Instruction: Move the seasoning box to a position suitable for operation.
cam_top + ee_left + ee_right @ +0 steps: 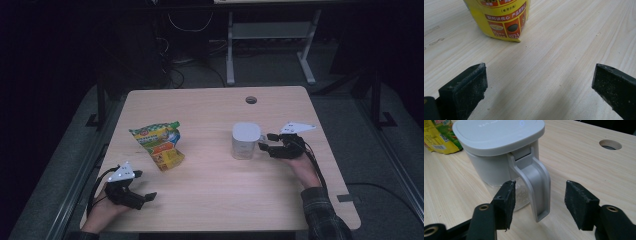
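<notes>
Jaws first: ours on the right gripper (537,203) stood apart on either side of the jug's handle (537,187), neither pad pressing it yet; those on the left gripper (539,87) were spread wide with nothing but bare wood between them.

We worked at a pale wooden table (210,200). On it, right of the middle, stood the jug (245,140), white-lidded with a clear lower body, upright, its handle turned toward our right hand (300,162). Left of the middle lay a yellow snack bag (157,144), near the left gripper but apart from it. A round cable hole (251,100) sat by the far edge.

We judged the step in hand to be the grasp of the handle. Our next move called for the jaws to clench squarely on it, pads flat on both sides and not too near its free lower end, before any lift.
</notes>
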{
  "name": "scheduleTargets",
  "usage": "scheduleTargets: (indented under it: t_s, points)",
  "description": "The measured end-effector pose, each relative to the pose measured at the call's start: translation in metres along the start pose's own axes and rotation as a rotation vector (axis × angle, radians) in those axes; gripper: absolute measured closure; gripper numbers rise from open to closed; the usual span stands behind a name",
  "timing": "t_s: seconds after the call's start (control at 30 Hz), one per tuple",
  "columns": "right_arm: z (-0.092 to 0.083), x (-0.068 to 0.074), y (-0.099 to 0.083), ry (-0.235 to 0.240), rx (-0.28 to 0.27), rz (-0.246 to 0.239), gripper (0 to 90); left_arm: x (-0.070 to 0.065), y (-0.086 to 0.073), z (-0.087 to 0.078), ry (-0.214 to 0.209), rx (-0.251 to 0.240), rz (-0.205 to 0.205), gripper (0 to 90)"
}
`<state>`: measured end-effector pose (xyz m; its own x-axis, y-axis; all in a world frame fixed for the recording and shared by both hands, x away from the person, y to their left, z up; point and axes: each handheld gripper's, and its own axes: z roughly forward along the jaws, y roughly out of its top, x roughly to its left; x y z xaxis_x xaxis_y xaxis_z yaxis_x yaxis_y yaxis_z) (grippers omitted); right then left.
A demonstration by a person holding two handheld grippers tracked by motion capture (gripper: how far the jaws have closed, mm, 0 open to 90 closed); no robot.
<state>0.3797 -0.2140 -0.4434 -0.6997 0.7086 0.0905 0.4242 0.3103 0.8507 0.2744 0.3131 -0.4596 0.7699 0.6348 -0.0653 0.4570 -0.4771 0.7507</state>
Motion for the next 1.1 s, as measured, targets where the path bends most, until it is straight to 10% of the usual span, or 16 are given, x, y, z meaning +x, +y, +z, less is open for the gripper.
scheduleTargets:
  t_s: [1.1]
  points:
    - [0.001,0.012,0.002,0.128,-0.029,-0.091,58.1,-0.001,0.000,0.001,-0.016,0.010,0.009,0.0]
